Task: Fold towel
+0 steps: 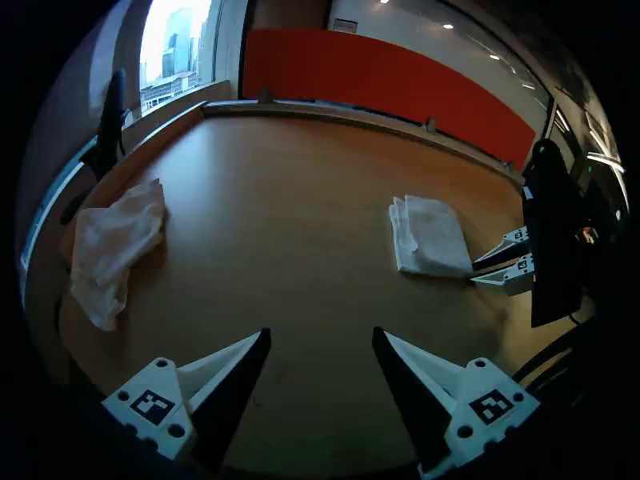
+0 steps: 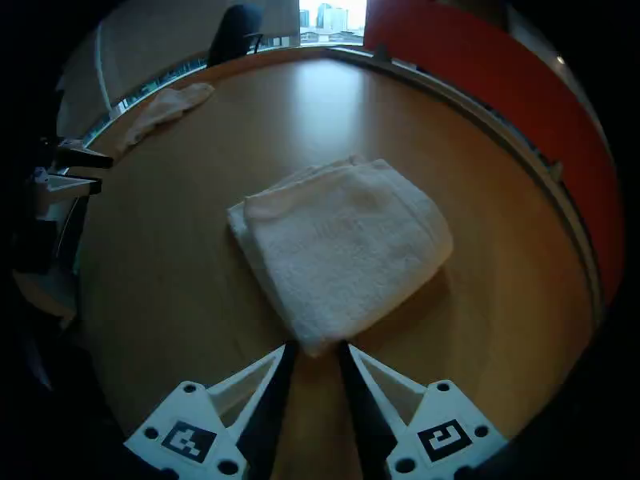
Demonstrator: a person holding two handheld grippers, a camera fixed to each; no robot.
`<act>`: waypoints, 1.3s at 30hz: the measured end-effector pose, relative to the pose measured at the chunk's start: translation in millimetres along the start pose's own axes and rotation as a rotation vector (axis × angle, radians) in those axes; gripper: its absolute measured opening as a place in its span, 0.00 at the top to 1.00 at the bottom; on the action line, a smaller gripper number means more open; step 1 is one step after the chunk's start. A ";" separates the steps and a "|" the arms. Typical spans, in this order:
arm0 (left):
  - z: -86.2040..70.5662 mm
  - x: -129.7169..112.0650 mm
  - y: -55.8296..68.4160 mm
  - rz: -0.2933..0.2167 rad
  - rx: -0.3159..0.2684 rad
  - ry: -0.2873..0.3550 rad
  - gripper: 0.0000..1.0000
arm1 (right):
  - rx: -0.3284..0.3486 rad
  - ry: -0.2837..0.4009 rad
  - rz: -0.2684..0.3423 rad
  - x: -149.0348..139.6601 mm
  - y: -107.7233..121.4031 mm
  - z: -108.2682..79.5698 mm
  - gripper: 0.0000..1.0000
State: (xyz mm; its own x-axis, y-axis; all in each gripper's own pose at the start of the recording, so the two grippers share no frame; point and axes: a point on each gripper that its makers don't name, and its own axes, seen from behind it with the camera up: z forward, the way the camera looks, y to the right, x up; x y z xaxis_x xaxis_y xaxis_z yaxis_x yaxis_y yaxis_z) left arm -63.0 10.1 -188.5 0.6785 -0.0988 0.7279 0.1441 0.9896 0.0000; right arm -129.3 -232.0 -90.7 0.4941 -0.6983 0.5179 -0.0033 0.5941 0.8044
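Right gripper (image 2: 315, 348): fingers nearly together, tips flanking near corner of folded towel (image 2: 344, 248); cannot tell whether pinching. Left gripper (image 1: 320, 352): fingers wide apart, over bare desk (image 1: 304, 184), well apart from towel. Towel mid-desk, looks already folded. If another fold wanted: catch all layers at corner, lift low, lay across squarely. Crumpled cloth (image 1: 112, 240) at far edge, chair (image 2: 236, 28) beyond; nothing blocking.

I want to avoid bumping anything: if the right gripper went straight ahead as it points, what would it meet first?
The folded towel: its near corner lies right at the right gripper's fingertips, so any advance would likely push into it. Whether they pinch it now is unclear.
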 end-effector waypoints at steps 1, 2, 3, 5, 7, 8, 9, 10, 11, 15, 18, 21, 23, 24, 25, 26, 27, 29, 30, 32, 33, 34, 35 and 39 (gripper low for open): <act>0.2 0.2 0.1 0.001 0.000 0.000 0.06 | -0.001 0.001 0.005 0.1 -0.4 0.0 0.63; 0.3 0.4 0.2 0.001 -0.001 0.000 0.06 | -0.001 0.002 0.010 0.3 -0.7 0.1 0.64; 0.4 0.5 0.4 0.002 -0.001 0.000 0.06 | -0.002 0.003 0.015 0.4 -1.0 0.1 0.65; 0.4 0.4 0.6 0.003 -0.001 0.000 0.06 | -0.007 0.004 0.023 -0.1 -1.2 -0.2 0.65; 0.4 0.2 0.7 0.002 -0.002 0.000 0.06 | -0.014 0.004 0.030 -0.5 -1.4 -0.5 0.65; 0.4 0.1 0.8 0.002 -0.002 0.000 0.06 | -0.017 0.004 0.034 -0.8 -1.5 -0.6 0.65; 0.4 0.0 0.8 0.001 -0.002 0.000 0.06 | -0.020 0.005 0.037 -0.9 -1.6 -0.7 0.65; 0.5 0.1 1.1 0.000 -0.002 0.000 0.06 | -0.021 0.006 0.040 -0.8 -2.1 -0.6 0.66; 0.6 0.1 1.3 0.000 -0.002 0.000 0.06 | -0.023 0.008 0.043 -0.6 -2.5 -0.4 0.68; 0.7 0.3 2.3 -0.001 -0.004 0.001 0.06 | -0.023 0.013 0.057 -0.1 -5.1 0.4 0.80; 0.6 -0.2 2.9 0.000 -0.004 0.000 0.06 | -0.021 0.015 0.065 -0.1 -6.4 0.3 0.90; 0.7 -0.2 3.2 -0.001 -0.005 0.000 0.06 | -0.020 0.015 0.068 0.0 -5.9 0.0 0.93; 0.6 -0.1 3.1 -0.001 -0.006 0.000 0.06 | -0.024 0.015 0.067 0.0 -3.8 -0.3 0.94; 0.6 0.0 3.1 -0.001 -0.006 0.001 0.06 | -0.027 0.014 0.067 0.0 -2.8 -0.5 0.94; 0.6 -0.1 3.1 -0.001 -0.007 0.001 0.06 | -0.030 0.015 0.064 0.4 -1.3 -1.0 0.94; 0.6 -0.2 3.2 -0.001 -0.007 0.001 0.06 | -0.034 0.015 0.061 0.8 0.0 -1.5 0.94; 0.6 -0.4 3.2 -0.001 -0.008 0.000 0.06 | -0.036 0.016 0.058 1.1 1.2 -2.0 0.95; 0.9 -0.7 3.2 0.000 -0.010 0.000 0.06 | -0.037 0.018 0.050 2.8 2.5 -4.3 0.95; 1.0 -0.9 3.3 0.000 -0.011 -0.001 0.06 | -0.037 0.019 0.046 3.6 3.2 -5.5 0.95; 1.6 -1.4 3.4 0.002 -0.013 -0.001 0.06 | -0.039 0.025 0.037 6.4 5.1 -9.0 0.95; 1.9 -1.6 3.5 0.003 -0.013 -0.002 0.06 | -0.041 0.027 0.033 7.8 6.1 -10.6 0.95; 2.1 -1.6 3.8 0.004 -0.014 -0.001 0.06 | -0.043 0.030 0.029 9.8 7.6 -13.0 0.95; 2.3 -1.6 4.0 0.005 -0.015 0.000 0.06 | -0.045 0.033 0.026 11.6 8.9 -15.0 0.95; 3.1 -1.3 4.8 0.005 -0.019 0.003 0.06 | -0.056 0.048 0.012 22.5 15.9 -23.8 0.95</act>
State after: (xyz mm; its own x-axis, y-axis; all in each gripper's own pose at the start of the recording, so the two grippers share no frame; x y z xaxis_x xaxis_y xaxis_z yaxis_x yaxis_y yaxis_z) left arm -65.5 15.3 -187.3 0.6817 -0.0939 0.7256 0.1541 0.9879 -0.0169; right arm -97.5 -228.7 -73.2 0.5358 -0.6715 0.5118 0.0384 0.6250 0.7797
